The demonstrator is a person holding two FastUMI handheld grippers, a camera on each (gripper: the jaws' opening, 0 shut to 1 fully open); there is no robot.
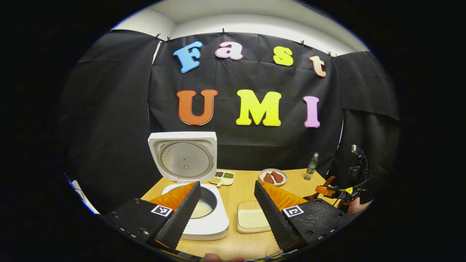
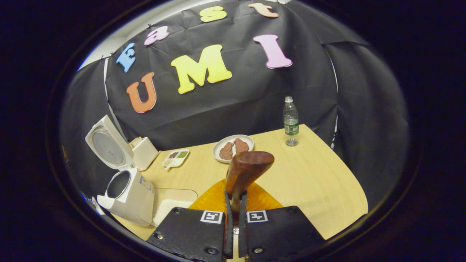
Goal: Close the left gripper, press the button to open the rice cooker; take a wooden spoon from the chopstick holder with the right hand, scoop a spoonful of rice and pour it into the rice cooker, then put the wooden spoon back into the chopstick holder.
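Note:
The white rice cooker (image 1: 204, 227) stands open with its lid (image 1: 184, 158) upright, and white rice shows in the pot (image 1: 204, 208). My left gripper (image 1: 226, 186) is open above the table, one finger over the cooker, the other over the rice tray (image 1: 251, 219). My right gripper (image 2: 235, 198) is shut on the brown wooden spoon (image 2: 247, 167), whose broad end sticks up past the fingertips. It is held over the table's middle, right of the cooker (image 2: 129, 194). The right gripper (image 1: 340, 192) with the spoon (image 1: 327, 182) also appears at the far right. A white chopstick holder (image 2: 145, 152) stands behind the cooker.
A plate with two pieces of meat (image 2: 233, 147) and a small divided dish of seasonings (image 2: 176, 157) sit near the back wall. A plastic bottle (image 2: 290, 120) stands at the back right corner. The rice tray (image 2: 171, 203) lies right next to the cooker.

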